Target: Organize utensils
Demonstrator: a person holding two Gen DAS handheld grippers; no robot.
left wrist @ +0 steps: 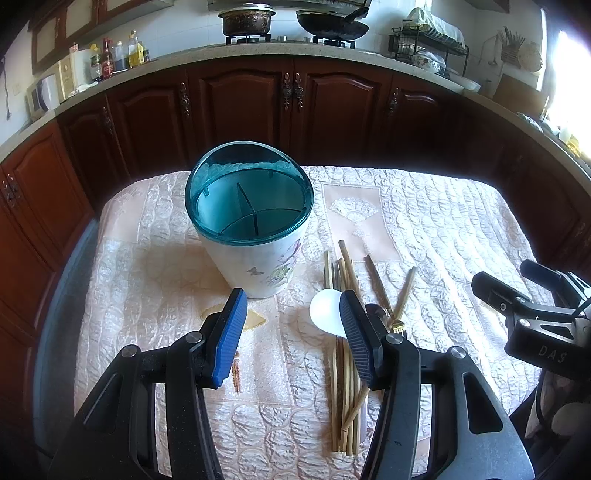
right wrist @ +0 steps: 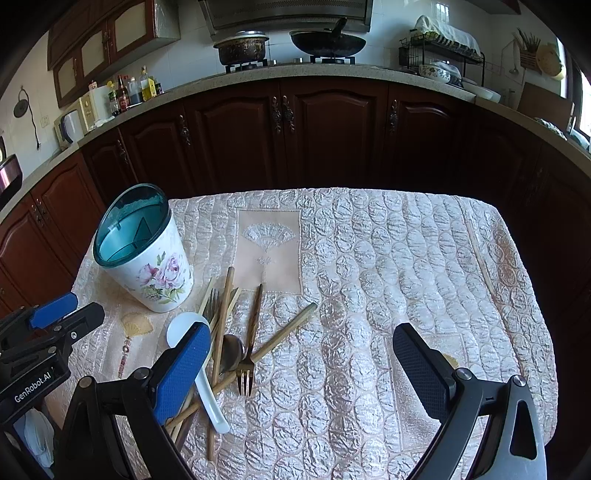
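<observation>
Nothing is picked up yet: both the left gripper and right gripper hover spread wide and empty, so next comes closing on one utensil from the pile lying just beside the holder

I see dark wooden cabinets under a pale counter, white tiled wall behind, and bright window light at right.
</observation>
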